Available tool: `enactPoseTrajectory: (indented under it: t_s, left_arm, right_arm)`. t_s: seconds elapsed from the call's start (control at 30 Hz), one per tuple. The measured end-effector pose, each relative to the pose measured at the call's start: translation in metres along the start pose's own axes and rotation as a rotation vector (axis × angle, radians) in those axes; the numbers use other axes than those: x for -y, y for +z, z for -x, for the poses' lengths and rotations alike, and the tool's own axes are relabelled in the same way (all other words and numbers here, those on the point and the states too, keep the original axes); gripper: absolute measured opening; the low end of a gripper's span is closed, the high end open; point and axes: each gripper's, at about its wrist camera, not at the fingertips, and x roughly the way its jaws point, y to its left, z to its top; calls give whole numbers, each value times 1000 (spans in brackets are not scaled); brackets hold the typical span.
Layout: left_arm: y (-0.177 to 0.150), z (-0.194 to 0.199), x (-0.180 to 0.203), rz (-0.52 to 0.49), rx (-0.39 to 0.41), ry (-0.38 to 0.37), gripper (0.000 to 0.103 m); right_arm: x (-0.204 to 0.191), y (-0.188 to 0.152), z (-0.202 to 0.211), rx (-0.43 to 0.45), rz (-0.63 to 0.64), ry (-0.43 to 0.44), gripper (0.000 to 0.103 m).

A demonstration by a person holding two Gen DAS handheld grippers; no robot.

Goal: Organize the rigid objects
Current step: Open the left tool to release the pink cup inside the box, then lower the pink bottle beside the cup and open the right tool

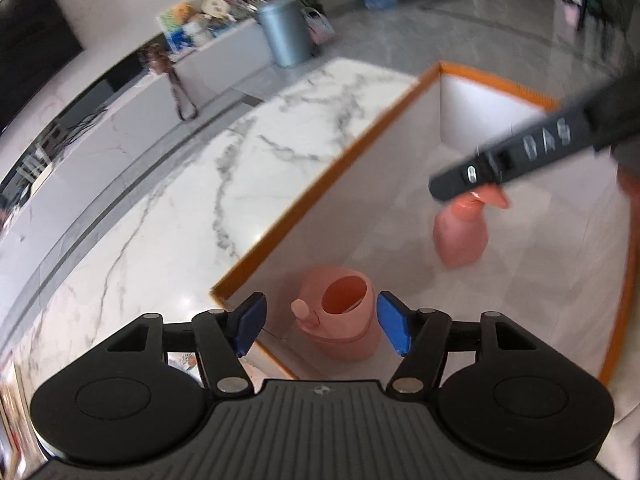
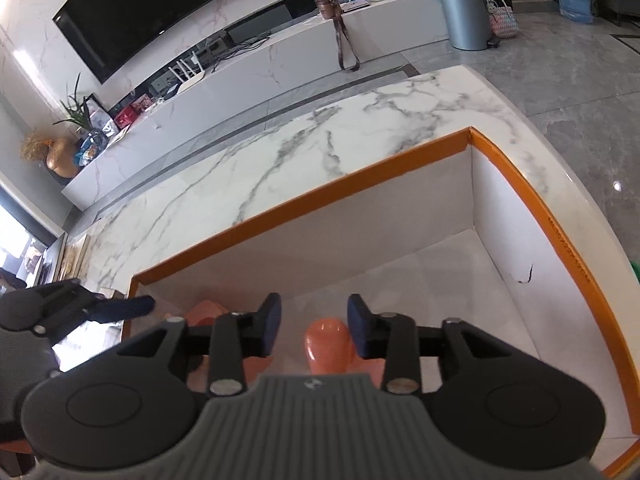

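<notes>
One pink watering can [image 1: 346, 312], one pink spray bottle [image 1: 462, 236], one orange-rimmed box [image 1: 320, 196]

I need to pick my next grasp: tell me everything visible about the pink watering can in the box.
The pink watering can looks like matte plastic: a round body with a wide oval opening on top and a short, knob-ended spout on its left. It stands upright on the pale floor of the orange-rimmed box, near the corner. The open left tool frames it in the view; contact cannot be told.
</notes>
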Motion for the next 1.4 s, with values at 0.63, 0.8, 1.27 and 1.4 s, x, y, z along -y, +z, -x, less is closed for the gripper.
enactPoseTrajectory:
  t_s: [0.63,0.8,1.27,1.4]
  left_arm:
    - [-34,11,-26,440,-124,-68,26]
    - [-38,10,-35,465,-111,-122,24]
    - [-50,12,-59,505,-97,-145,21]
    - [-53,12,-63,520,-88,-171,21]
  right_arm:
    - [-5,-9,-20,-69,102,-145,31]
    - [-20,-10,-22,-80,115,-85,26]
    - [-86,-18,-49,-128,153,-24,26]
    - [-91,-19,-47,-170,163,-27,26]
